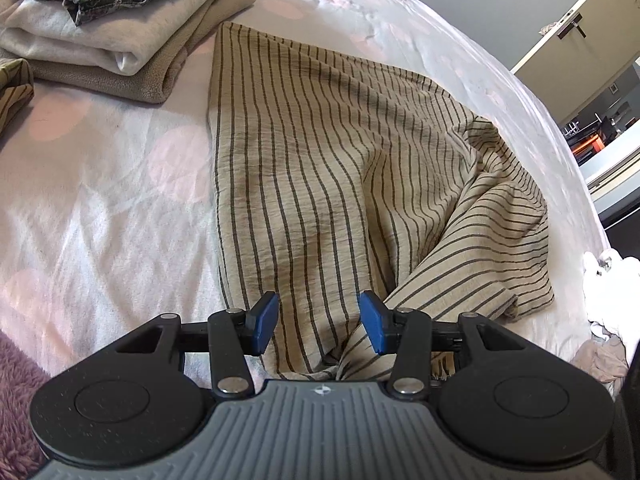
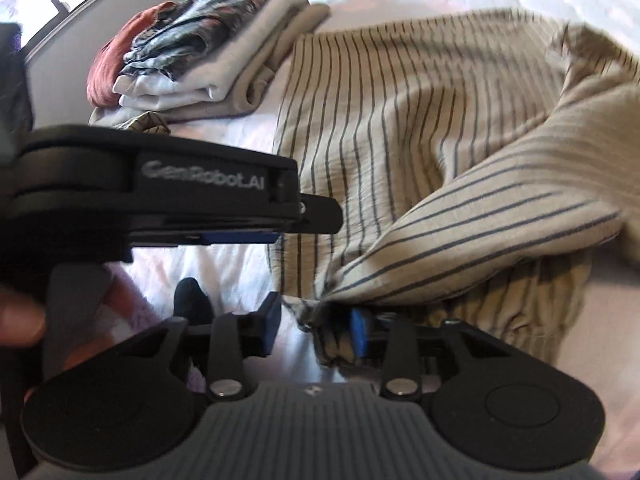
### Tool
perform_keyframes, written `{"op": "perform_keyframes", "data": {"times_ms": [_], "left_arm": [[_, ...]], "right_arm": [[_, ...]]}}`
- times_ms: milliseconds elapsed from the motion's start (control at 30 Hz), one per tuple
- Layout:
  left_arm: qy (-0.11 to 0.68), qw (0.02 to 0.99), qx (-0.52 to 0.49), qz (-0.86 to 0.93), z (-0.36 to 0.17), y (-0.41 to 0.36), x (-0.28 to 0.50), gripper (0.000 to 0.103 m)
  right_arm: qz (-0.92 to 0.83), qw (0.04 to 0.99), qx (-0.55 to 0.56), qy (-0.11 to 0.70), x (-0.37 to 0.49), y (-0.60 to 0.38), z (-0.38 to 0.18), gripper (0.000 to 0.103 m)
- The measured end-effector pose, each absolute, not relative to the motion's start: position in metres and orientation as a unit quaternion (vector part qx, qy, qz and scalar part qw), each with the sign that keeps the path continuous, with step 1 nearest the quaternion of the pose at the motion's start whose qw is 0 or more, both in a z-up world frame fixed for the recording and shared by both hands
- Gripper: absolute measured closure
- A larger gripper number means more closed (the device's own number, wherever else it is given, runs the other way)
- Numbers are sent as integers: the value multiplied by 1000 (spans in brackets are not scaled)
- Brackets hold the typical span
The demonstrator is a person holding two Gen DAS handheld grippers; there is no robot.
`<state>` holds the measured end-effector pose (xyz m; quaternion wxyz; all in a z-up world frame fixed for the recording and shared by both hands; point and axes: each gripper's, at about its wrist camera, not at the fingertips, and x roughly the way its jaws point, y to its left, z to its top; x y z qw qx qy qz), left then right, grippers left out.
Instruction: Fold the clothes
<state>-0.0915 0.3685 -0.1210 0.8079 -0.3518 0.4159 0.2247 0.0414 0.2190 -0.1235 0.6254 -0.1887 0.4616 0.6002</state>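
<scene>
**Striped garment on bed, both grippers at near edge**

Where the beige striped garment (image 1: 320, 160) lies rumpled on the white bed sheet (image 1: 100, 200), one flap is folded diagonally across its right side. Left gripper (image 1: 319, 322): fingers spread, garment's near edge between them, not pinched. Right gripper (image 2: 316, 326): fingers apart, a bunched corner against its right pad. Folded clothes stack (image 1: 100, 32) sits beyond, far left.
</scene>
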Motion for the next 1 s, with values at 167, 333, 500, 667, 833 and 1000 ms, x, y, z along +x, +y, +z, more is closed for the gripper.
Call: {"op": "perform_keyframes", "data": {"times_ms": [167,333,500,667,833,1000], "left_arm": [[430,813,-324,222,-113,359,-86,60],[460,821,-272,200,-99,346,-82,57],[501,816,-244,151,-91,331,-82,49],[536,806,-208,143,-99,318,-70,52],[563,795,-174,148,-110,314,-55,67],[589,780,-143,153,-121,312,-41,82]], "right_arm": [[583,655,-194,441,51,192,-106,46],[537,693,-209,434,72,166,-97,46],[505,718,-183,443,97,142,-98,45],[490,728,-155,454,114,131,-99,45],[508,724,-187,426,117,128,-89,45],[519,716,-263,385,140,131,-73,45]]}}
